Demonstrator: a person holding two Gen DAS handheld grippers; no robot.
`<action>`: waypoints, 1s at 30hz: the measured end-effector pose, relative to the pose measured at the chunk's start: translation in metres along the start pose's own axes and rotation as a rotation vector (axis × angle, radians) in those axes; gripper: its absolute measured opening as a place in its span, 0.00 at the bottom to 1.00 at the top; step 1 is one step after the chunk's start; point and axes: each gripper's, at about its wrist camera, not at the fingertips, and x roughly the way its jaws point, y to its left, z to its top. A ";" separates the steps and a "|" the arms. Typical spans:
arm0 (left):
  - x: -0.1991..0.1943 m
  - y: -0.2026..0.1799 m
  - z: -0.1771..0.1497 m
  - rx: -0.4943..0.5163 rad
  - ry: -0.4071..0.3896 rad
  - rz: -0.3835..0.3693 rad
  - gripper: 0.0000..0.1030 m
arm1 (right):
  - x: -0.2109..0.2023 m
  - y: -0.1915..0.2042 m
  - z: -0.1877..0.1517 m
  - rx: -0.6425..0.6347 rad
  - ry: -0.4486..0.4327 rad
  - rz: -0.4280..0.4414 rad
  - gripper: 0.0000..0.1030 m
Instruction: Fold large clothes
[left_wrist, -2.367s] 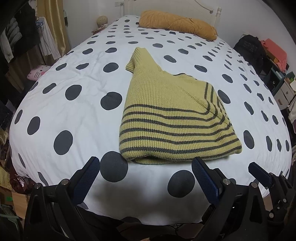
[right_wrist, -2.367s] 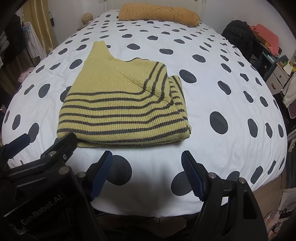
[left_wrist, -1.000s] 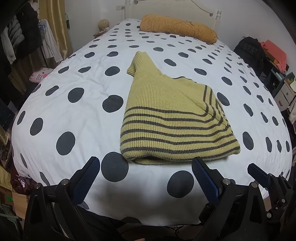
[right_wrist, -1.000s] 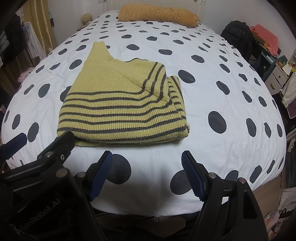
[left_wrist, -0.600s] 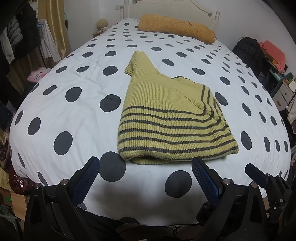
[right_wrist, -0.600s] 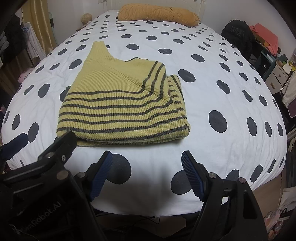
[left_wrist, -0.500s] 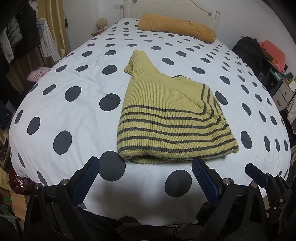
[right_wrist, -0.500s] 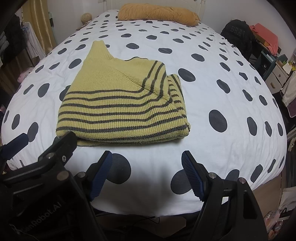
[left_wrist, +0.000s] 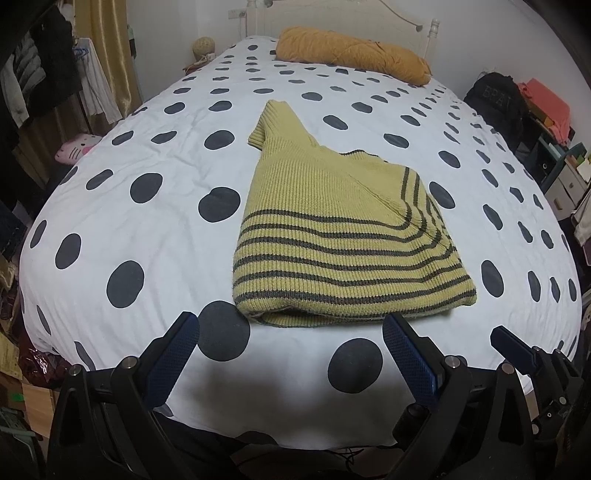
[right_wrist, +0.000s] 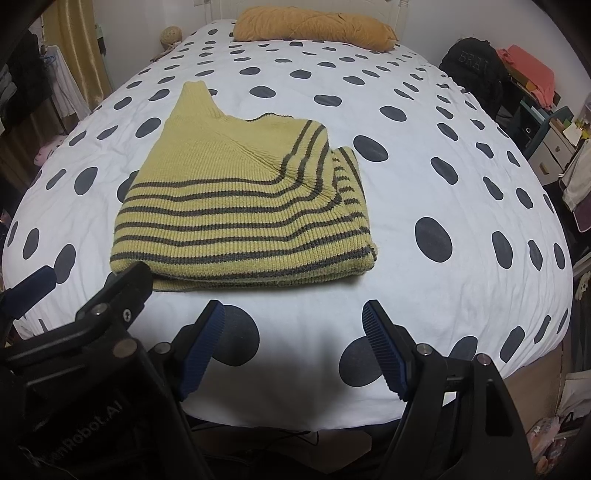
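The sweater (left_wrist: 343, 236) is a ribbed knit in a dull yellow-green with thin dark grey stripes across its lower half, and the upper part is plain. It lies folded into a thick, roughly square bundle on the bed cover (left_wrist: 155, 229), which is white with large dark grey dots. One plain sleeve or collar end sticks out toward the far side of the bundle as a narrow tab, and on the far right corner the stripes turn and run diagonally where a layer is folded over. The near edge shows stacked layers with a slight gap between them. The left gripper (left_wrist: 291, 354) hovers over the near edge of the bed with its blue-padded fingers (left_wrist: 171, 360) spread wide and nothing between them; the sweater sits just ahead of the jaws, shifted toward the right finger. The right gripper (right_wrist: 293, 343) is likewise held with its jaws wide apart and empty, the sweater lying ahead and to the left of them, not touching. In the right wrist view the body of the left tool shows the partly readable words "Robot.AI". Far ahead of both jaws an orange pillow (left_wrist: 351, 55) rests at the head of the bed. Off to the right, a black backpack (right_wrist: 472, 70) carries pale lettering too blurred to read with certainty.
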 end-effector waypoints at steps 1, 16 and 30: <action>0.000 0.000 0.000 -0.001 0.000 0.001 0.97 | 0.000 0.000 0.000 -0.001 0.000 0.000 0.75; 0.004 -0.002 -0.001 0.001 0.015 0.001 0.97 | 0.002 -0.002 -0.003 0.010 0.006 0.000 0.75; 0.006 0.002 -0.004 -0.008 0.020 0.007 0.97 | 0.004 0.002 -0.005 0.004 0.013 0.003 0.75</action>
